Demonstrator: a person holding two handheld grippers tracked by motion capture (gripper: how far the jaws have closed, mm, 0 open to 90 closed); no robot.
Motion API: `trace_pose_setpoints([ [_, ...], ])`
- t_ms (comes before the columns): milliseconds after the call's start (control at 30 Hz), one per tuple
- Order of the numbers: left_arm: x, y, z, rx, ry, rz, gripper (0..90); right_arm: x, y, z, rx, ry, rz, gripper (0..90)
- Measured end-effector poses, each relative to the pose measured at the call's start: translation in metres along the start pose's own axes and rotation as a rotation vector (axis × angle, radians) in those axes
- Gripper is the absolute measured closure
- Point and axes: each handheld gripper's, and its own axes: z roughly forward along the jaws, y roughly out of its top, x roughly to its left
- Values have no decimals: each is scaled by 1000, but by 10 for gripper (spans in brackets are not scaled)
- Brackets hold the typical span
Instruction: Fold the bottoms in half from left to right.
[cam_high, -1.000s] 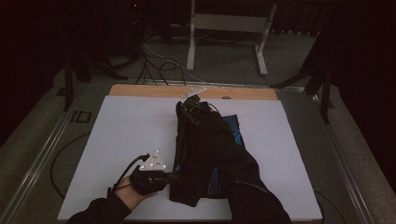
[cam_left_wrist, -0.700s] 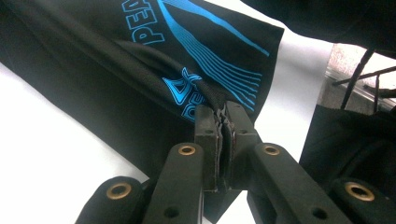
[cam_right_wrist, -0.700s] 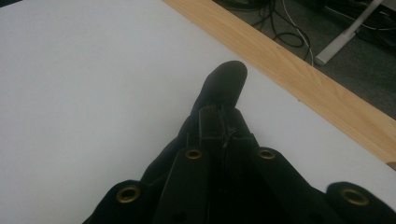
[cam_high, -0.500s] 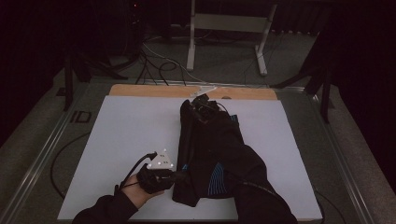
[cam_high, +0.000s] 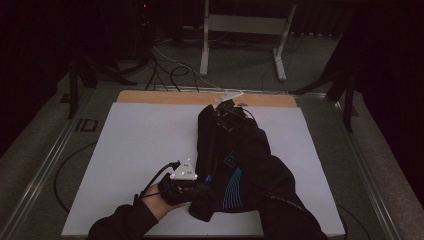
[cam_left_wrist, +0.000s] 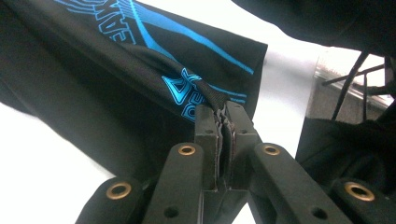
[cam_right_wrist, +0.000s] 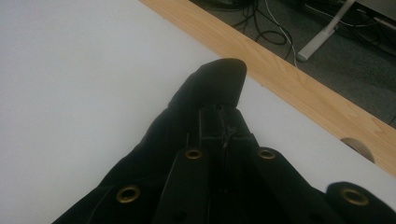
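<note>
Garment: a black piece of clothing (cam_high: 235, 165) with bright blue line graphics and lettering, lying bunched and stretched lengthwise across the middle of the white table top (cam_high: 140, 145), from the near edge toward the far wooden strip (cam_high: 165, 97).
Fabric look: matte black, creased into long folds in the high view; in the left gripper view the blue print shows as thin parallel stripes and blocky outlined letters near a hemmed edge.
Left gripper: the left gripper (cam_left_wrist: 225, 126) is clamped onto a gathered fold of the garment right by the blue lettering; the cloth puckers where it goes between the jaws. In the high view it sits at the near end of the garment, held by the person's left hand (cam_high: 159, 196).
Right gripper: the right gripper (cam_right_wrist: 224, 122) is clenched on black fabric at the far end of the garment; a rounded flap of cloth sticks up beyond the jaw tips.
Far end: it lies close to the wooden strip, on the white surface.
Right sleeve: the person's dark sleeve (cam_high: 292, 215) overlaps the garment's near right part.
</note>
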Motion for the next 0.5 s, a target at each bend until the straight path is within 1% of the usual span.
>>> trace_pose_setpoints([
  [33,-1,1,1,3,-1,6,858,-1,-1,-1,-1,-3,-3,897],
  [67,-2,3,2,2,-1,9,858,-3,-2,-2,-1,-4,3,897],
  [133,-2,4,3,3,-4,10,858,-5,-3,-4,-1,-6,5,897],
  [233,-5,9,9,3,-10,19,858,-11,-7,-10,-4,-15,11,897],
  [500,-8,19,20,0,-25,26,858,-25,-15,-21,-8,-40,27,897],
])
